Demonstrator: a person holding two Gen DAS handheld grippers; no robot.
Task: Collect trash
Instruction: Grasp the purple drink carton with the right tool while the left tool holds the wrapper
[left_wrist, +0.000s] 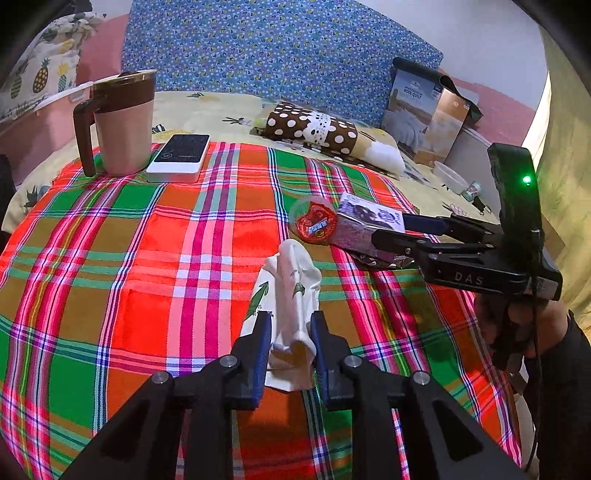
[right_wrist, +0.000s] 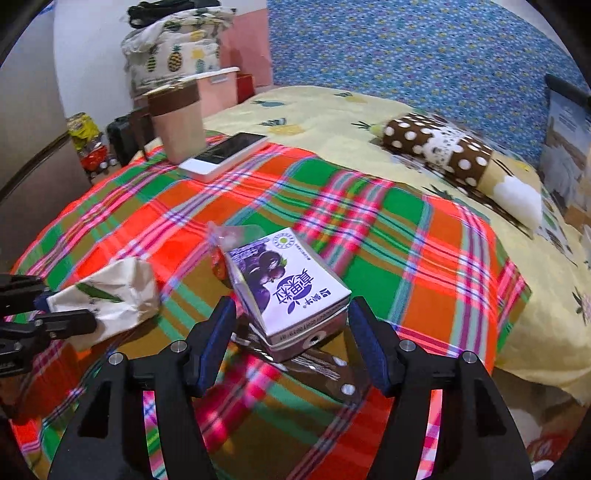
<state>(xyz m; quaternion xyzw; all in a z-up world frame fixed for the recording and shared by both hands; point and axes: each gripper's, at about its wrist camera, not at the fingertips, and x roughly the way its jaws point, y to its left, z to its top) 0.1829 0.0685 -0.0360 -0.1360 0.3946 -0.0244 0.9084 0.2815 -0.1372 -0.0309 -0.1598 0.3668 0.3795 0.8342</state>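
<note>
Left wrist view, from left to right: a pink mug (left_wrist: 123, 122) with a brown lid and handle stood at the far left of the plaid cloth (left_wrist: 147, 258), and a white power bank (left_wrist: 180, 158) with a dark top lay just beside it. Near the middle, the left gripper (left_wrist: 290, 334) had its blue pads on either side of a crumpled white paper bag (left_wrist: 288, 302) printed with green arrows; the jaws stood narrowly apart, and whether the pads still pressed the paper could not be told. To the right lay a round red-labelled wrapper (left_wrist: 314, 221), touching a purple drink carton (left_wrist: 365, 221). Further right, the right gripper (left_wrist: 391, 230) reached in around that carton, a hand (left_wrist: 517, 325) below its body.

Right wrist view, left to right: the paper bag (right_wrist: 110, 295) sat at the left edge between the other gripper's fingers. The carton (right_wrist: 291, 291) lay on the cloth between the fingers of the right gripper (right_wrist: 291, 332), whose jaws stood wide, with a clear gap on each side and the pads not touching it. A dark foil wrapper (right_wrist: 317, 365) lay under the carton's near end. A brown polka-dot pillow (right_wrist: 443, 151) rested on the yellow bedsheet (right_wrist: 332, 110) at the far right.
</note>
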